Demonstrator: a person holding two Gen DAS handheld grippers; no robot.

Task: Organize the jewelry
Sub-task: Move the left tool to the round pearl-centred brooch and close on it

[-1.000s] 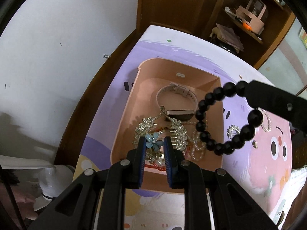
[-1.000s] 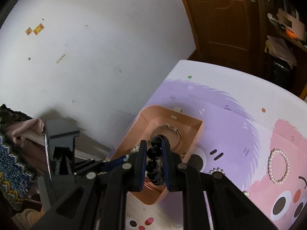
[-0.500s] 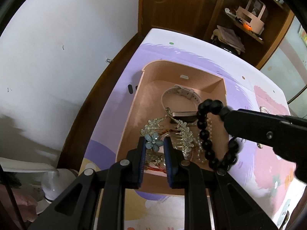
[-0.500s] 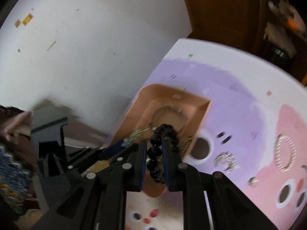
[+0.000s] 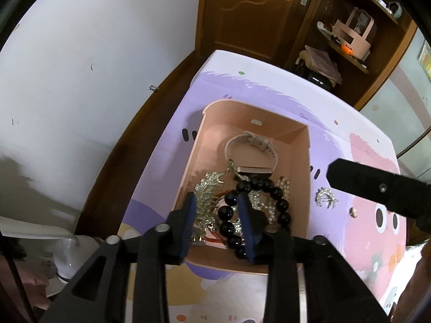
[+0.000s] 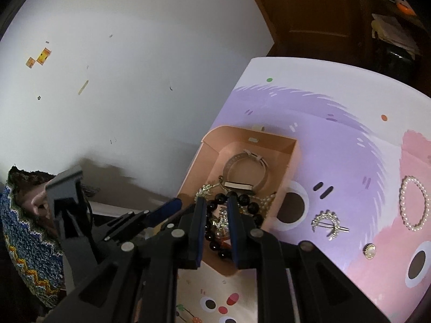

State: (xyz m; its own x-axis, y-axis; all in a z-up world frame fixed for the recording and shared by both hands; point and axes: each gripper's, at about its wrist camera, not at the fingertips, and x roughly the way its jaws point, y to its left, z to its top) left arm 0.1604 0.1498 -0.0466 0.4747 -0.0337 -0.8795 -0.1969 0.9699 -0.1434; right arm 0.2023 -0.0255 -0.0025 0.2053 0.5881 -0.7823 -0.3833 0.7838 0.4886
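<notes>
1. Left wrist view: the pink box (image 5: 307,177) sits near the tabletop's (image 5: 269,86) left edge, with the white wall (image 5: 80,80) close beyond a strip of wooden floor. I have open room to the right, over the cartoon-printed surface.
2. The left gripper (image 5: 215,197) hangs over the box's near end. Its jaws have just been opening and now stand apart, pinching nothing that I can see.
3. The right gripper (image 6: 216,198) shows a narrow gap with nothing clamped. From the left camera it sits apart from the pile, by the box's right wall.
4. The black bead bracelet (image 5: 280,204), glossy and round-beaded, lies inside the box on spiky silver combs (image 5: 207,188), just before a pale strap watch (image 5: 253,145).
5. A sparkly crescent clip (image 6: 327,222), a pearl ring (image 6: 413,203) and a small round stud (image 6: 369,251) lie loose on the tabletop.
6. My jaws hide the box's near corners and the bottom of the pile.
</notes>
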